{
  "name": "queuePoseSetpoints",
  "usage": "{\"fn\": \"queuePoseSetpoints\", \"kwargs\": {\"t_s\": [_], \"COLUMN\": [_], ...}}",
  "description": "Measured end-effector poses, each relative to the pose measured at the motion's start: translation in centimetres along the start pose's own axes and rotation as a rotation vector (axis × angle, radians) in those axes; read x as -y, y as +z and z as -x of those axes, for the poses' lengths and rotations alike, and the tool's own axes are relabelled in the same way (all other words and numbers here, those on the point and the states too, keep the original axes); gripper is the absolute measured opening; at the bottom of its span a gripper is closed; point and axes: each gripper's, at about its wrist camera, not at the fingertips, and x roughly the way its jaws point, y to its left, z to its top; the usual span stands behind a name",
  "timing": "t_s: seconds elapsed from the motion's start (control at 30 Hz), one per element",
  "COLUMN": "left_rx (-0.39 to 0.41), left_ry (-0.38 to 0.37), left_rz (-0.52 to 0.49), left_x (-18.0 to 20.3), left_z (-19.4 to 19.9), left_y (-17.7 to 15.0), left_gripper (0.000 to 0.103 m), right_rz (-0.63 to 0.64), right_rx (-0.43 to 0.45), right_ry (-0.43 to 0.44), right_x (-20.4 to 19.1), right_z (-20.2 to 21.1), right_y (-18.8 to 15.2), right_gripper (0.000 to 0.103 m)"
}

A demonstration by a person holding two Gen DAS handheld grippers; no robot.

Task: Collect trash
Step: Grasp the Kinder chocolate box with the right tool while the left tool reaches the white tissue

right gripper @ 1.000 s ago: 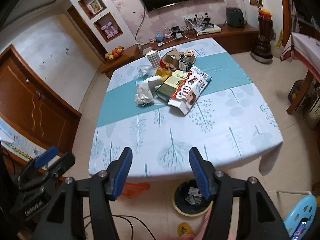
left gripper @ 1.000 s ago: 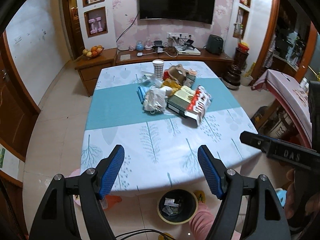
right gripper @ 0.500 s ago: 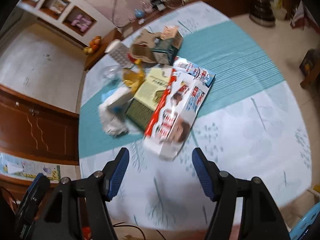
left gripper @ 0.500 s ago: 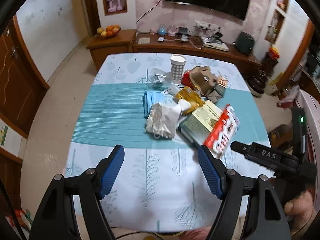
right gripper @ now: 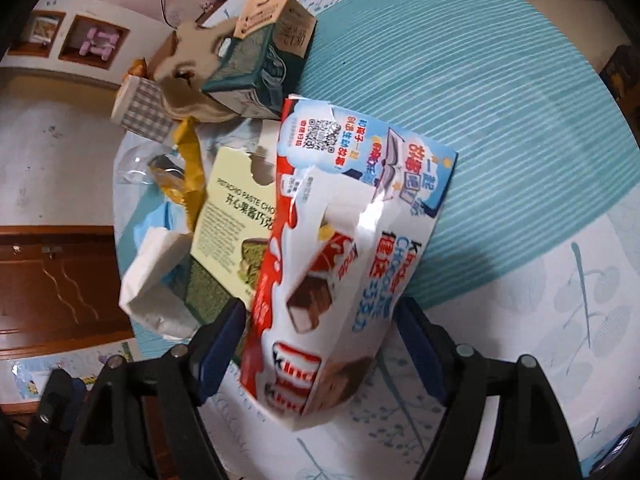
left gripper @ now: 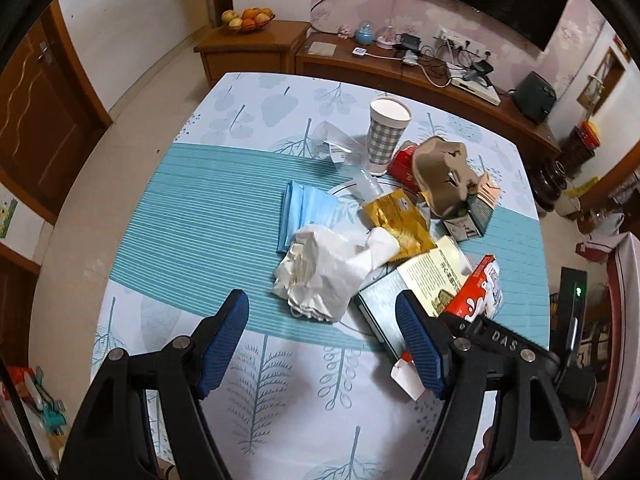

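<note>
Right wrist: chocolate box point(right gripper: 340, 248) apparently nearer.

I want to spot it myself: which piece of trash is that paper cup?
Look at the table, at the far end of the trash pile. The cup stands upright there, the only grey-checked thing, white inside.

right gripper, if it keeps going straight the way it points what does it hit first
Most likely the red and white chocolate box. It lies between the open jaws of the right gripper, which have just been opening, with the pads apparently not on it yet. The tablecloth lies under it.
</note>
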Motion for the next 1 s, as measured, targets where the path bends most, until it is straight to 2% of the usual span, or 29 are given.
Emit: {"fn": "queuePoseSetpoints", "kwargs": {"t_s": [0.07,0.3,0.53,0.8,1.0], "left_rx": [-0.012,-0.062,-0.115,-0.193,-0.274], "left_ry": [-0.001,-0.019,-0.02,-0.006,0.001], "left_rz": [0.019,0.096,0.202,0.345,0.417], "left_x": [0.0,-0.1,-0.8,-1.7,-2.0], "left_z": [-0.6,-2.7,-5.5,-9.3,-12.4], "left_y": [0.4,1.6,2.9,3.5,2.8], "left_gripper": [0.074,0.074,0.074,0.074,0.074], "right_rz": [0.014,0.074,0.13,0.312,0.388], "right_rx": [-0.002,0.015,0.078,0.174,0.136], "right_ry": [-0.004,-0.001,0.019,0.059,0.084], "right_x": [-0.3,0.4,1.2,-2.4,-3.8], "right_z": [0.0,1.5,5.0,7.1,6.1], "right_y": [0.1,0.6,2.5,3.6,3.4], "right_gripper": [0.073,0.052,0.047,0.046,0.046]}}
